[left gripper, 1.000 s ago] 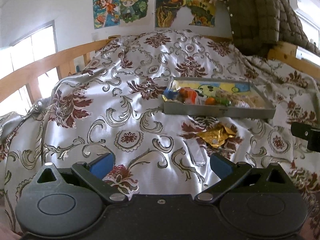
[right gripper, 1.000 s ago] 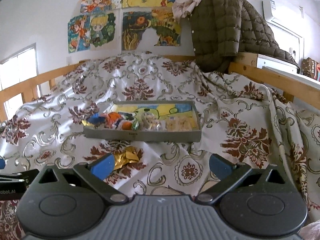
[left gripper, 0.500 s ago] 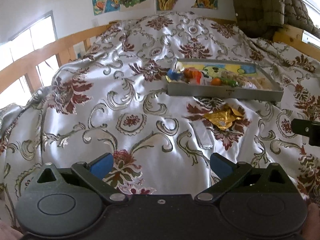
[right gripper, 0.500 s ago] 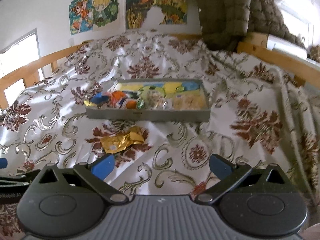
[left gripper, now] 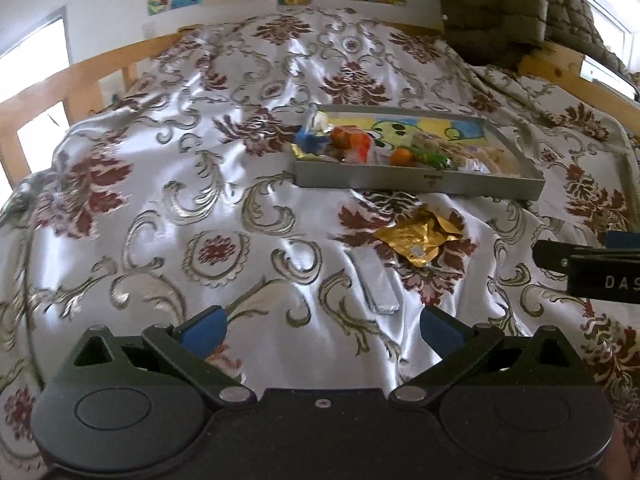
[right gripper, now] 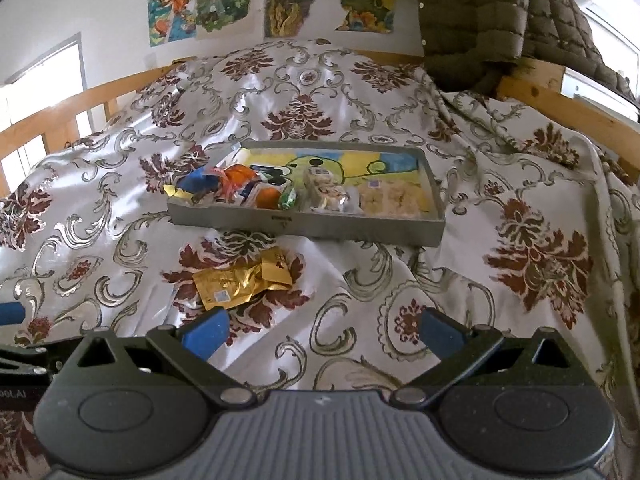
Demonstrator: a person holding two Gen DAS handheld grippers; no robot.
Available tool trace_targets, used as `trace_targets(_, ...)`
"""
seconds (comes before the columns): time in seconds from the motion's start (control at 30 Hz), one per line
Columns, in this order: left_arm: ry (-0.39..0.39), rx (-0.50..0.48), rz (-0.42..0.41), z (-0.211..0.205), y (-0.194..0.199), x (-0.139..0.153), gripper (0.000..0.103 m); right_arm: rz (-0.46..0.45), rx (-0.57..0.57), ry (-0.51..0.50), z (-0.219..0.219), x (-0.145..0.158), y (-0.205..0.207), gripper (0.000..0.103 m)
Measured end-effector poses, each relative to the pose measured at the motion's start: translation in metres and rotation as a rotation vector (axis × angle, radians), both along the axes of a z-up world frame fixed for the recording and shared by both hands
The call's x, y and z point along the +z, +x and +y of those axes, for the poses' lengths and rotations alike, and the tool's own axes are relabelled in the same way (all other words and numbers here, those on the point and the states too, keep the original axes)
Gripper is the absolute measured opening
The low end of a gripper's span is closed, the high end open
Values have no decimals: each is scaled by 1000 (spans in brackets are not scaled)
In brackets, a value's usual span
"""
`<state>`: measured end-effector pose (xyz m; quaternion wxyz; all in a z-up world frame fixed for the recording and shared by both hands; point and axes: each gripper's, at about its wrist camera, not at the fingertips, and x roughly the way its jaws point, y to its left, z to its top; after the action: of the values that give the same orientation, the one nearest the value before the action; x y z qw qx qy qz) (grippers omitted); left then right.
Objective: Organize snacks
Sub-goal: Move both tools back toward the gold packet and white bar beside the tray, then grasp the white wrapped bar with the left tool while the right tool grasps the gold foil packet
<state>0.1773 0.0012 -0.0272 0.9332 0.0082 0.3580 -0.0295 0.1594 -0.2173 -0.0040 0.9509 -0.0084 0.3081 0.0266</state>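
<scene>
Left tool (left gripper: 322, 330) and right tool (right gripper: 324, 330) both spread wide, empty, at frame bottom, crumpled gold foil snack wrapper (right gripper: 240, 282) centre-left on floral satin bedspread (right gripper: 520, 200), grey rectangular snack tray (right gripper: 304, 224) above it

Tray (right gripper: 304, 226) snacks too jumbled to identify; jacket (right gripper: 476, 20) cut by top edge.

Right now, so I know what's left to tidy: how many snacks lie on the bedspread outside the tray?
2: a gold foil packet just before the tray, and a silvery wrapped bar nearer the camera. Folds could hide more.
</scene>
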Motion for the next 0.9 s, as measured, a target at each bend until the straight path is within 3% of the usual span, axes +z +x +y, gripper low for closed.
trace_targets(0.37, -53, -141, 38, -1, 35, -11, 102, 7, 11, 3, 0, -6, 29, 103)
trace_targets(0.63, -13, -243, 34, -8, 55, -21, 102, 24, 21, 17, 0, -10, 47, 103)
trace_targets(0.9, -73, -288, 55, -8, 66, -27, 102, 70, 54, 52, 3, -16, 66, 103)
